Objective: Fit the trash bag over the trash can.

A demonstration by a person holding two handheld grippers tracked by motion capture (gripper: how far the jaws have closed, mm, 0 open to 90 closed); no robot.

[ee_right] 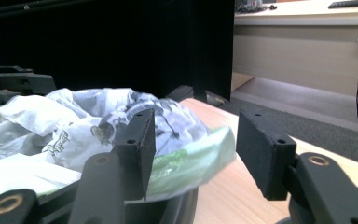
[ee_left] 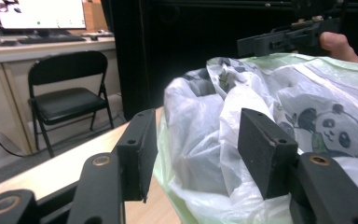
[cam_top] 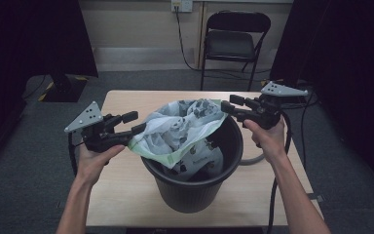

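Observation:
A black waste bin stands on the wooden table. A white plastic bag with panda prints and a pale green rim sits loosely in it, bunched above the bin's mouth. My left gripper is open at the bag's left edge. In the left gripper view the bag lies between the spread jaws of that gripper. My right gripper is open at the bag's far right edge. The bag's green rim reaches into the gap of the right gripper.
A black folding chair stands on the floor behind the table. A grey cable loop lies on the table right of the bin. Dark curtains hang on both sides. The bin takes up most of the table's middle.

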